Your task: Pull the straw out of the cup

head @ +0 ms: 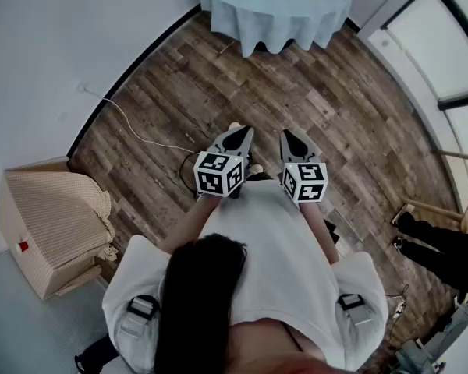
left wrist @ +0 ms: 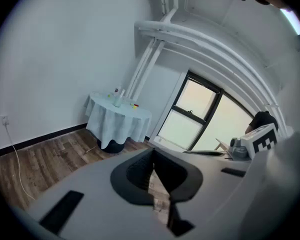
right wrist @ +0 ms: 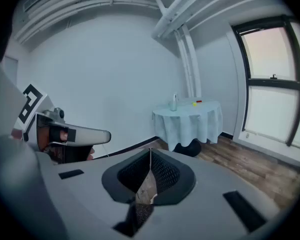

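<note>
Over the floor (head: 179, 92), left gripper (head: 235, 133) and right gripper (head: 293, 137) closed, empty.

Soft, even daylight enters through the tall black-framed window (right wrist: 270, 79) at 3 o'clock in the right gripper view, its panes washed pale. Shadows are faint, darkest under the round table draped in pale blue cloth (head: 296, 14) at 12 o'clock in the head view. All 3 views bulge: the white ceiling pipes (left wrist: 200, 39) bow, and both gripper views blacken at the corners. The matte grey plastic right gripper (right wrist: 150, 150) is evenly lit.
</note>
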Demonstrator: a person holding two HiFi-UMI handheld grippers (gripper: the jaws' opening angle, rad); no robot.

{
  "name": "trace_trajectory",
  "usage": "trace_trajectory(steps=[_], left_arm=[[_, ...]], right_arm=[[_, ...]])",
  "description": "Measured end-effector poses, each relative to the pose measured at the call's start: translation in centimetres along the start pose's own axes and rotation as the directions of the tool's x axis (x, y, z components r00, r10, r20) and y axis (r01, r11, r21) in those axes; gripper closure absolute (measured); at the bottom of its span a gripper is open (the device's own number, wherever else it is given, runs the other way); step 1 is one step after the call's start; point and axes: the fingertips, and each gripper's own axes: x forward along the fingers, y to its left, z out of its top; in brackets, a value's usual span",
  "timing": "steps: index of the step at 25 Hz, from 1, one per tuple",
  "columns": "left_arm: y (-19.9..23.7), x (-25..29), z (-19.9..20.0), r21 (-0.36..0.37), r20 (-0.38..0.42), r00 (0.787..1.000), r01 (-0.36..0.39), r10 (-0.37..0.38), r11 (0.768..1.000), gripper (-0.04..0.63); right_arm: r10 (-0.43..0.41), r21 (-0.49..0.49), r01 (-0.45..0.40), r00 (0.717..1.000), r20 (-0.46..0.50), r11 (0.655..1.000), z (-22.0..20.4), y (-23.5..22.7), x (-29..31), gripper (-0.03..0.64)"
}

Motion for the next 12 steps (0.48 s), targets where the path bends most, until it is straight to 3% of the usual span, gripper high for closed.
trace_trajectory(steps=[5, 12], left_arm=[[0.6, 1.5, 0.4, -0.010, -0.008, 1.000, 0.014, -0.014, 1.000, 0.584], [0.4, 5.3, 2.3, 0.032, -0.013, 0.998, 0.058, -0.058, 0.998, 0.584]], right_arm=[[0.003, 0.043, -0.002, 1.000, -0.002, 0.999, -0.1, -1.0, 0.7, 0.581], [-0.043, -0.001, 0.043, 0.999, 0.016, 0.999, 1.7, -3.3, 2.1, 0.581]])
